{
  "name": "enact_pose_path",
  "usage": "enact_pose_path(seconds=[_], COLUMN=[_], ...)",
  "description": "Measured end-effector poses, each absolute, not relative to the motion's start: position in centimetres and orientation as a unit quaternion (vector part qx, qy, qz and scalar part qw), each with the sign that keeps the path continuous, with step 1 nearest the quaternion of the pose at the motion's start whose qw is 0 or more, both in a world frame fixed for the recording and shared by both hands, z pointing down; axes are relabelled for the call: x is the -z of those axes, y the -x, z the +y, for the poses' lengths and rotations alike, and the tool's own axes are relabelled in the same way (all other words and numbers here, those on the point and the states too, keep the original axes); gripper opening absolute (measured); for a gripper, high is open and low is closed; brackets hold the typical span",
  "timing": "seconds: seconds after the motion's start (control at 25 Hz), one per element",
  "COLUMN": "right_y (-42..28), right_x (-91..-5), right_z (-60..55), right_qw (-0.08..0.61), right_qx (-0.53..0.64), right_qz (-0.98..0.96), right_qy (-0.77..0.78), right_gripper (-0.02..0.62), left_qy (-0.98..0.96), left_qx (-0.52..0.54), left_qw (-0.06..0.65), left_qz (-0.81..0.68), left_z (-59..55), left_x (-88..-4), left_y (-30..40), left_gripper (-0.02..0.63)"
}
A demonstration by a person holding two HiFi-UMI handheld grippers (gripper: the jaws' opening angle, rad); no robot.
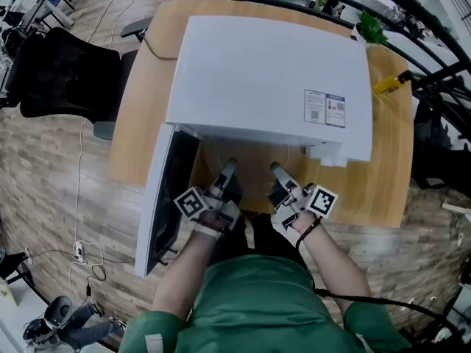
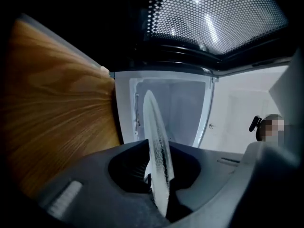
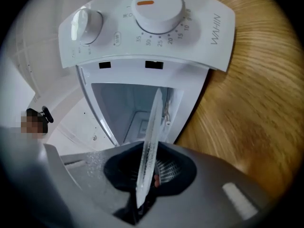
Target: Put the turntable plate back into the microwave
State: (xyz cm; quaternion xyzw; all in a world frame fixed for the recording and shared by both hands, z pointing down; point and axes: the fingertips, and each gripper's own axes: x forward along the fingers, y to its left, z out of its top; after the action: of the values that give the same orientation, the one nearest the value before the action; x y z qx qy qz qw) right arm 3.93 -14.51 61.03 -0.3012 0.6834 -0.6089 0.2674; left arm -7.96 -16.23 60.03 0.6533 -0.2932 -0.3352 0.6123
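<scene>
Presently, the white microwave (image 1: 268, 79) sits on the wooden counter (image 1: 140, 116) with its door (image 1: 163, 201) swung wide open to the person's left. The person stands at the counter's near edge.

Left tongs (image 1: 227, 168): pinching the rim of the turntable plate (image 2: 157, 141). In the left gripper view the clear glass runs edge-on out of the jaws towards the pale cavity (image 2: 183, 106), with the door's perforated window (image 2: 213, 18) overhead.

Right tongs (image 1: 277, 170): likewise clamped on the plate's opposite rim. In the right gripper view the plate (image 3: 151, 132) stands edge-on in front of the cavity opening (image 3: 126, 106). The control panel is above it, with a large timer dial (image 3: 157, 4) and a smaller knob (image 3: 86, 24).

Plate position: held between the two tongs, level, above the counter and directly in front of the open cavity. In the head view the glass is barely visible. Its far edge looks to be at the opening's threshold, though that view does not settle this.

An office chair (image 1: 62, 72) stands beside the counter on the person's left.
</scene>
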Motion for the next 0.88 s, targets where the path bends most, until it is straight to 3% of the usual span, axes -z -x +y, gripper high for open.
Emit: enact_pose_path(seconds=[0.88], right_y=[-4.1], right_x=[-64.0], right_z=[-16.1], right_qw=[0.255], right_qx=[0.618], right_qz=[0.673], right_qy=[0.316], right_gripper=[0.041], left_qy=[-0.633], left_qx=[0.319], left_qw=[0.636], left_qz=[-0.304], left_z=[-17.8], left_x=[-62.8], left_y=[7.7], left_gripper=[0.037])
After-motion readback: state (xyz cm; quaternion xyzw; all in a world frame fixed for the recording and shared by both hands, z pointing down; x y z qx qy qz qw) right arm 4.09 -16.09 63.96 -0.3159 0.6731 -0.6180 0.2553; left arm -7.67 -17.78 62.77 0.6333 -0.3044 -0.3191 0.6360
